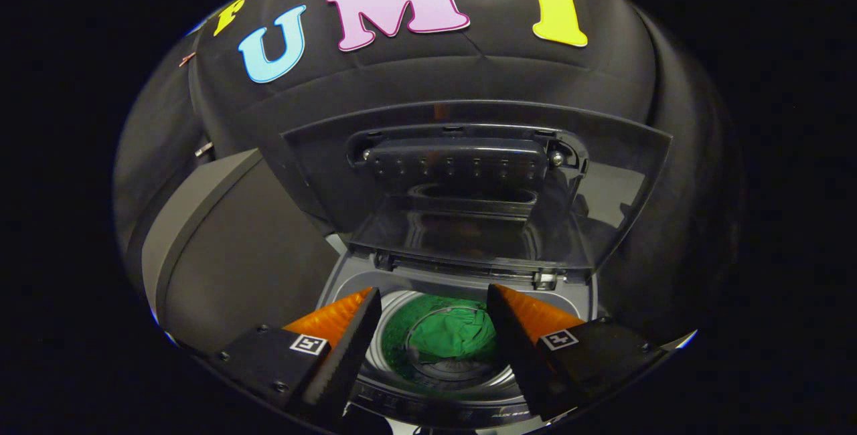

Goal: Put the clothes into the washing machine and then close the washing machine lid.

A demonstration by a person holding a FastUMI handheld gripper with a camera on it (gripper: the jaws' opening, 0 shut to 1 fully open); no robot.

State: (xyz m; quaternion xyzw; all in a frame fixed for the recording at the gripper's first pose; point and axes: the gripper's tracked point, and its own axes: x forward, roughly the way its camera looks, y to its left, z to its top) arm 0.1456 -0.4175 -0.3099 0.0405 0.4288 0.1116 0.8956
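A top-loading washing machine sits below and just ahead of my fingers, its smoked see-through lid standing upright at the back. A green garment lies down in the steel drum, seen through the gap between my fingers. My gripper hovers above the drum's mouth, open, with nothing between its orange-and-black fingers.
A dark grey panel or box stands to the left of the machine, close beside it. The black cloth wall rises behind the raised lid.
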